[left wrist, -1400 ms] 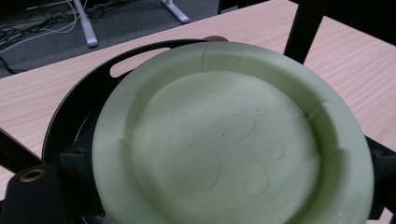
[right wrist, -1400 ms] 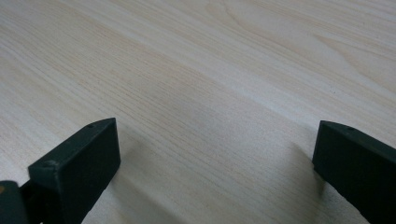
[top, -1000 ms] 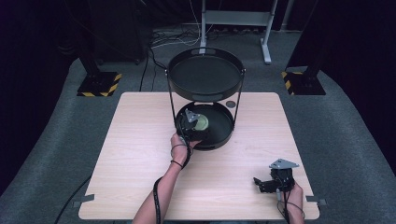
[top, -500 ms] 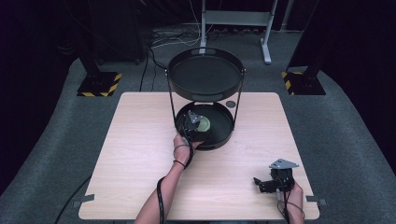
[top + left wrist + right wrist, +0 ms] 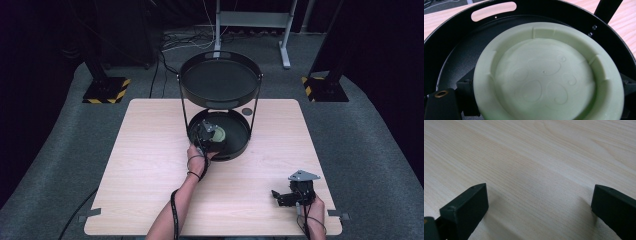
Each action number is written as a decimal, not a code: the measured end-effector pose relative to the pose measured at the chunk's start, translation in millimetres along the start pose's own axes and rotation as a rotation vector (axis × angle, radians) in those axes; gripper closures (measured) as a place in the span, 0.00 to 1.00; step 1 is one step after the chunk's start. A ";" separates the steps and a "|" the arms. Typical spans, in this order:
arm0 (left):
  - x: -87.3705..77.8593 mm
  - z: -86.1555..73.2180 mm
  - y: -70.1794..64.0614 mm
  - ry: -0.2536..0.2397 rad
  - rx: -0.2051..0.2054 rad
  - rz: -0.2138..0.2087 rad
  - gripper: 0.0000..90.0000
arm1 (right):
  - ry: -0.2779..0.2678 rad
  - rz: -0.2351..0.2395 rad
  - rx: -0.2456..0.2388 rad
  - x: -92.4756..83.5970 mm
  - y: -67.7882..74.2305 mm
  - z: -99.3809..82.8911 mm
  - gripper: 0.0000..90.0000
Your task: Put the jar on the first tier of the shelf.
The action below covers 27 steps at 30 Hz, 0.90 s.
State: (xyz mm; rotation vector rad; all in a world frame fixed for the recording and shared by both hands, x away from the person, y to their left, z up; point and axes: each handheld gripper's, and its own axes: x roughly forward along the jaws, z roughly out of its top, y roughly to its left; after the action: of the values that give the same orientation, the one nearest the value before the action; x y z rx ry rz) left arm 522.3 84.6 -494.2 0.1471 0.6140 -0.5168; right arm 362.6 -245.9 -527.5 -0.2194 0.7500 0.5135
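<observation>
The left hand-held gripper (image 5: 212,134) sits over the lower tray (image 5: 239,145) of the two-tier black stand (image 5: 220,80), and a pale green plate (image 5: 546,80) lies between its jaws, bottom side up, inside that tray. The jaws flank the plate's rim on both sides, so it looks grasped, though I cannot tell whether the pads press on it. Against the earlier frames almost nothing has shifted: hand, plate and stand keep their places. That suggests a pause at the moment of placing or picking up on the lower level. The right hand-held gripper (image 5: 292,196) rests on the tabletop (image 5: 150,165) near the front right corner, jaws spread wide, holding nothing.
</observation>
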 end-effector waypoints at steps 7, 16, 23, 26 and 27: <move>3.7 -1.1 -0.6 0.011 -0.002 -0.004 0.13 | 0.000 0.000 0.000 -0.1 0.1 0.0 0.01; 8.3 -4.4 -0.8 0.024 0.002 -0.007 0.13 | -0.002 0.002 -0.001 0.0 -0.3 -0.1 0.01; 8.9 -6.5 -0.3 0.010 0.005 -0.010 0.13 | -0.002 0.002 -0.001 0.0 -0.2 0.0 0.01; 8.9 -6.2 -0.1 0.015 0.010 -0.012 0.13 | -0.002 0.002 -0.001 0.0 -0.2 -0.1 0.01; 8.8 -5.8 -0.3 0.019 0.016 -0.010 0.12 | -0.001 0.002 -0.001 -0.1 -0.2 0.0 0.01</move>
State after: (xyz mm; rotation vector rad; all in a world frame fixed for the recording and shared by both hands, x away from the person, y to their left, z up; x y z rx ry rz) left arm 525.3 82.3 -503.9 0.1647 0.6299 -0.5306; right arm 362.7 -246.1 -527.5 -0.2190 0.7487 0.5158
